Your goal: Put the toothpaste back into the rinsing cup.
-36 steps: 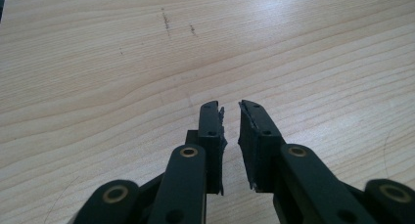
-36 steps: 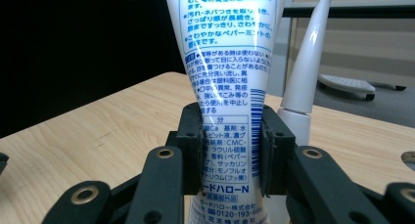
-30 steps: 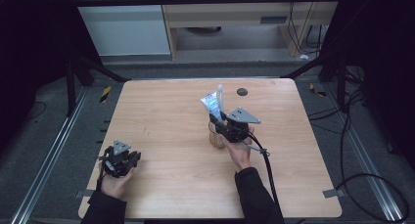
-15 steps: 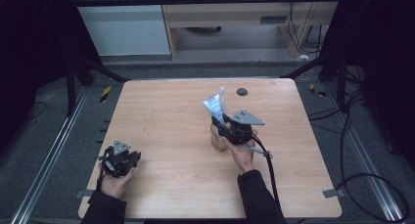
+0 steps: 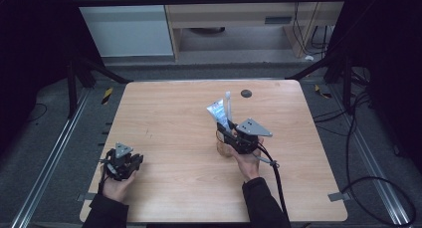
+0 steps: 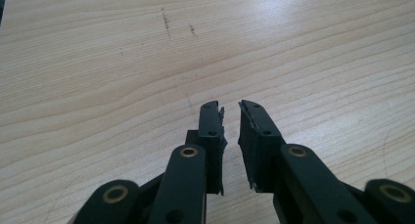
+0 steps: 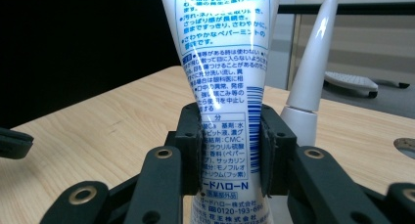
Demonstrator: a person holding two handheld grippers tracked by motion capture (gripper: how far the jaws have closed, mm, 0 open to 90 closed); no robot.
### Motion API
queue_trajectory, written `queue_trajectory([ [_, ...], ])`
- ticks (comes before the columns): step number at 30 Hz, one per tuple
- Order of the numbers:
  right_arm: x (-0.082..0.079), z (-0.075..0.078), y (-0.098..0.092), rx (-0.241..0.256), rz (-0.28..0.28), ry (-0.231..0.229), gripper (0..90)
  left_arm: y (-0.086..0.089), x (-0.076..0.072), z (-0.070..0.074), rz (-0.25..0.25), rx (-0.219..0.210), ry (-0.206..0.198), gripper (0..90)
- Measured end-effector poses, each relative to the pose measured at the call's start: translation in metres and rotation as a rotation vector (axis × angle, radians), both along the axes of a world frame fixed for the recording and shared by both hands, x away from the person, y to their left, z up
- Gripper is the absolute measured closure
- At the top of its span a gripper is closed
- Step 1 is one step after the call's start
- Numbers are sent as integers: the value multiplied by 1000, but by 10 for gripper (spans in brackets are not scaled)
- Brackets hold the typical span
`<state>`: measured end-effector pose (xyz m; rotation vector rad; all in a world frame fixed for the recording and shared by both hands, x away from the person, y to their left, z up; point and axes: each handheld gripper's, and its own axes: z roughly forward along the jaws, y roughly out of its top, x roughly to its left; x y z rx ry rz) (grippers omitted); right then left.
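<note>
A white toothpaste tube (image 5: pixel 217 111) (image 7: pixel 226 62) with blue print stands upright, crimped end up, at the table's middle right. My right gripper (image 5: pixel 230 133) (image 7: pixel 230 136) is shut on its lower part, one jaw pressed on each side. Just behind the tube rises a slim white handle (image 5: pixel 228 102) (image 7: pixel 313 62). A brownish translucent thing (image 5: pixel 222 148) sits at the tube's foot; I cannot tell what it is. Low over bare wood at the near left corner is my left gripper (image 5: pixel 130 162) (image 6: pixel 230 106), its jaws all but together with nothing between them.
The wooden table (image 5: pixel 169 113) has a dark round hole (image 5: pixel 246 93) near its far edge. Black frame bars and cables lie on the floor around it. A cable (image 5: pixel 273 178) trails from the right gripper toward the near edge.
The right gripper, with the tube in it, has shifted slightly toward the near edge and a little right. The left gripper has stayed put.
</note>
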<state>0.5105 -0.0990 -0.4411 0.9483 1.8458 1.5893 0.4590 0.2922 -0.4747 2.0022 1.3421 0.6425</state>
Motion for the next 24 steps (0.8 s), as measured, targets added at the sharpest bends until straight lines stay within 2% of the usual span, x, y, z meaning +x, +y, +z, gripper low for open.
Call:
queue_trajectory([
  [6, 2, 8, 1, -35, 11, 48, 653, 0, 0, 0, -1, 1, -1, 785],
  [12, 4, 13, 1, -61, 14, 69, 645, 0, 0, 0, 0, 0, -1, 785],
  [15, 4, 13, 1, -53, 12, 67, 651, 0, 0, 0, -1, 1, -1, 785],
  [18, 2, 11, 1, -45, 9, 47, 657, 0, 0, 0, 0, 0, -1, 785],
  [24, -9, 0, -8, 36, -19, -4, 666, 0, 0, 0, -1, 1, -2, 785],
])
